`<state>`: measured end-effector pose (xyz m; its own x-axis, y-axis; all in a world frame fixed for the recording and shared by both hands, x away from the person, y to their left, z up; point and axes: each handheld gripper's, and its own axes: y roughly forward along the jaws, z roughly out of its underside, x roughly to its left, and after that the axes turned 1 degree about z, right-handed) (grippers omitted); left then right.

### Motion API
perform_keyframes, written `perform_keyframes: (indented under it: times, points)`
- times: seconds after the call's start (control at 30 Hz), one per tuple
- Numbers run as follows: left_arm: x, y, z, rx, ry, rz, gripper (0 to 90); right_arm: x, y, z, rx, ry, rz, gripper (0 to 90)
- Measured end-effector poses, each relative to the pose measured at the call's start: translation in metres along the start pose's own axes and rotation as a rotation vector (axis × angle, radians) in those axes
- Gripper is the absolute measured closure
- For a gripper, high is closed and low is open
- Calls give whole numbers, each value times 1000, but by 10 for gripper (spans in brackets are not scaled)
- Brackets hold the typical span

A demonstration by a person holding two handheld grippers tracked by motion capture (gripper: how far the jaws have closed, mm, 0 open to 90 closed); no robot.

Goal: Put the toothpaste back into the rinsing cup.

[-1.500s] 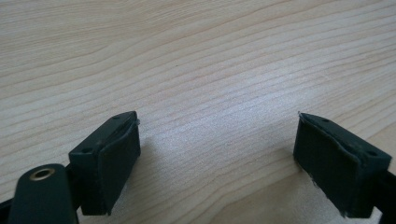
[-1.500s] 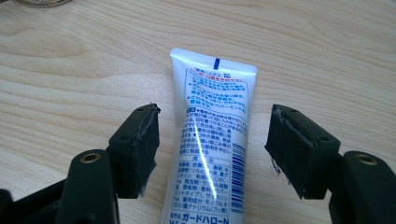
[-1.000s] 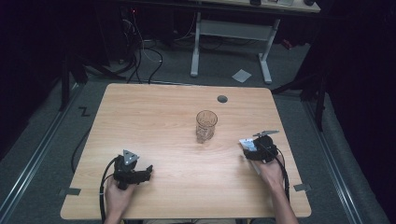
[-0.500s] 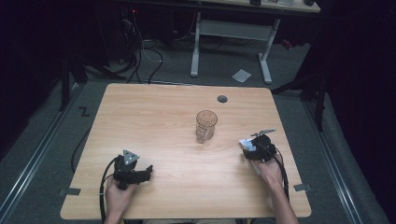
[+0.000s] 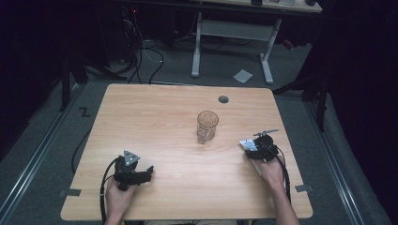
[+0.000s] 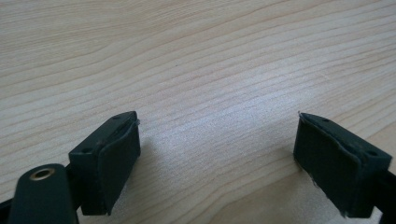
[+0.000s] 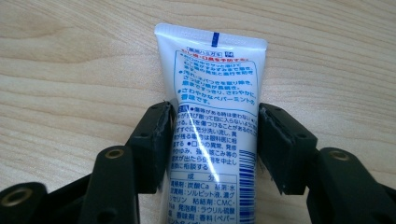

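A clear patterned glass (image 5: 206, 125) stands upright near the middle of the wooden table (image 5: 155, 112). A white toothpaste tube (image 7: 212, 84) with blue print lies on the wood, crimped end pointing away. My right gripper (image 7: 214, 144) is shut on its body, one pad on each side. From above, that gripper (image 5: 252, 148) sits at the table's right side, right of and nearer the person than the glass, and the tube's (image 5: 248, 144) white end pokes out. My left gripper (image 5: 149, 171) rests at the front left, open, with bare wood between its pads (image 6: 116, 154).
A dark round grommet (image 5: 223, 99) is set in the table behind the glass. Beyond the far edge stand a white desk frame (image 5: 234, 33) and tangled cables (image 5: 141, 51). A sheet of paper (image 5: 242, 75) lies on the floor.
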<state>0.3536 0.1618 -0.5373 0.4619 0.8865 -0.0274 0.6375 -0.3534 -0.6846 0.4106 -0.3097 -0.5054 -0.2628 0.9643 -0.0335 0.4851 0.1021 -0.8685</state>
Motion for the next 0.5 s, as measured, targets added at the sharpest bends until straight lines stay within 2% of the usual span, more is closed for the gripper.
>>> perform_keyframes:
  times: [0.17,0.3,0.5]
  points:
    - [0,0,0,0,0,0,150,0,-1,-1,4,-7,-9,535]
    - [0,0,0,0,0,1,150,1,-5,2,-29,-14,-7,607]
    - [0,0,0,1,1,1,150,1,-8,4,-46,-20,-12,635]
